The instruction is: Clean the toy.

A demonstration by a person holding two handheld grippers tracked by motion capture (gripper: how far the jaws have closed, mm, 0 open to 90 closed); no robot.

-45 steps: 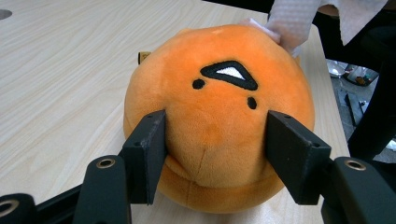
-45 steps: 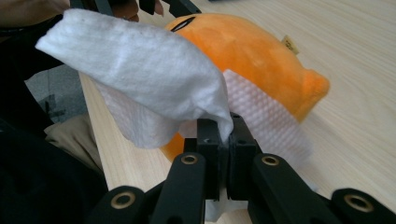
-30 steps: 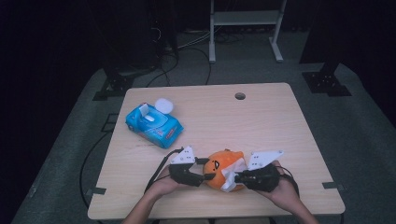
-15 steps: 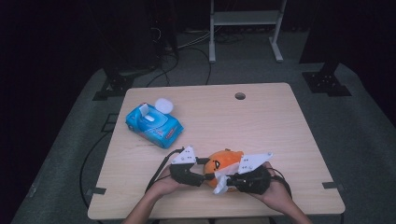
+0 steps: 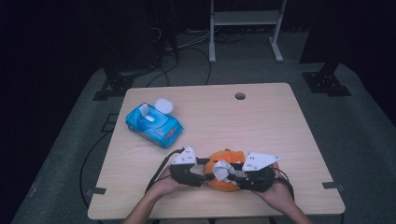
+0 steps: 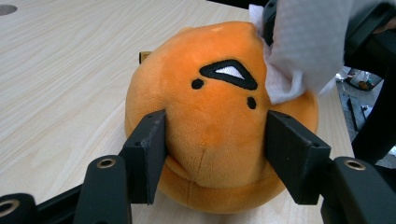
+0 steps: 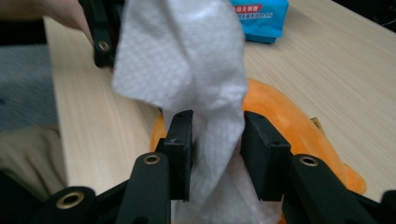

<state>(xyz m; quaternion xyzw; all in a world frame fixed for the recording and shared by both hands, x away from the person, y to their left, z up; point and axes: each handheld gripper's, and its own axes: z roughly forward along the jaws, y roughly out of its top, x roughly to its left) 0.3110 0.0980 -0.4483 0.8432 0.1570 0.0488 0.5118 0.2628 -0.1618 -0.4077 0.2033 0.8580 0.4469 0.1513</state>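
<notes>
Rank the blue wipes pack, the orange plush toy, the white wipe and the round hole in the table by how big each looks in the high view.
1. Blue wipes pack, largest.
2. Orange plush toy, partly hidden by the grippers, so it may be closer to the pack than it looks.
3. White wipe, crumpled against the toy.
4. Round hole, smallest.

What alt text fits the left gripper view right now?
An orange plush with a stitched black face sits on a wooden table, squeezed between the left tongs. A white wipe touches its upper right side.
</notes>
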